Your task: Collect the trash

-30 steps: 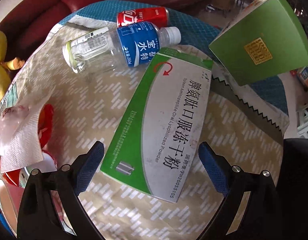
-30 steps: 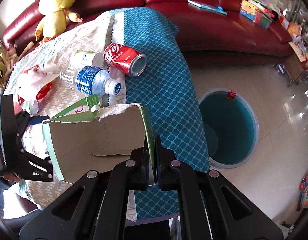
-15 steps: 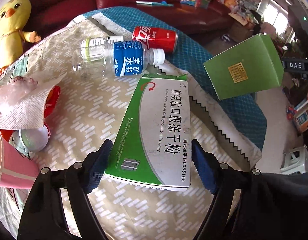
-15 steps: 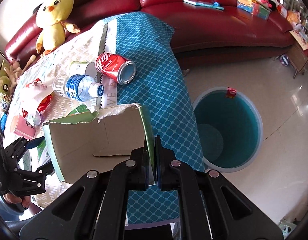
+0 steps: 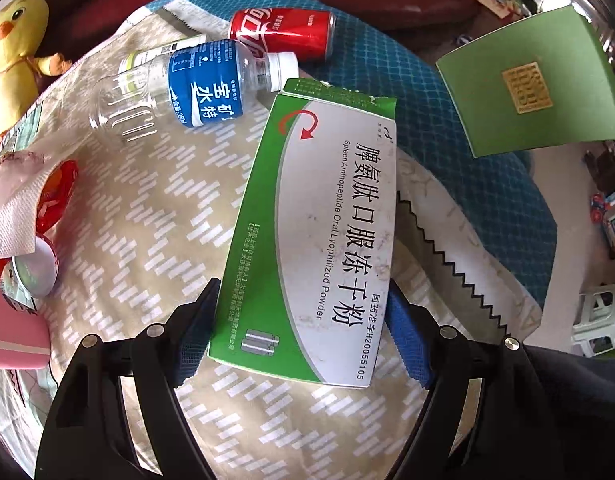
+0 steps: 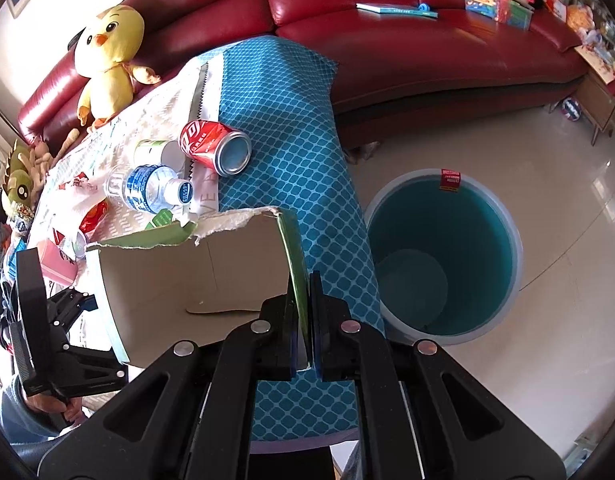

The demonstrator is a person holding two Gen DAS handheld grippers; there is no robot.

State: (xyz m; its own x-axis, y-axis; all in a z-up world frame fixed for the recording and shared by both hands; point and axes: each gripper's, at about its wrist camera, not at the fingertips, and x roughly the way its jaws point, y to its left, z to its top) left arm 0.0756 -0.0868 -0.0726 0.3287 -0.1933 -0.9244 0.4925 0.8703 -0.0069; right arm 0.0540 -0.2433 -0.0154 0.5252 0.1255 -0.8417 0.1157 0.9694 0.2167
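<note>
A: Right gripper point(image 6: 303, 320) is clenched on one wall of the torn green cardboard box with the raw brown inside point(image 6: 195, 272). It hangs over the table edge; the round teal bin point(image 6: 443, 252) stands on the floor just past it.

B: And the left?

A: Left gripper point(image 5: 303, 332) straddles the flat green-and-white medicine carton point(image 5: 315, 232) lying on the beige patterned cloth point(image 5: 147, 216). Blue pads sit against both long edges, so I judge it gripped at the near end.

B: How do I lift it well?

A: Keep the squeeze square across the width, raise it level, clear the clear water bottle with the blue label point(image 5: 187, 84) and the red cola can point(image 5: 283, 32).

B: Blind spots?

A: Carton's underside, pad contact itself, and the stuff under the white tissue point(image 5: 11, 208) at the left rim.
</note>
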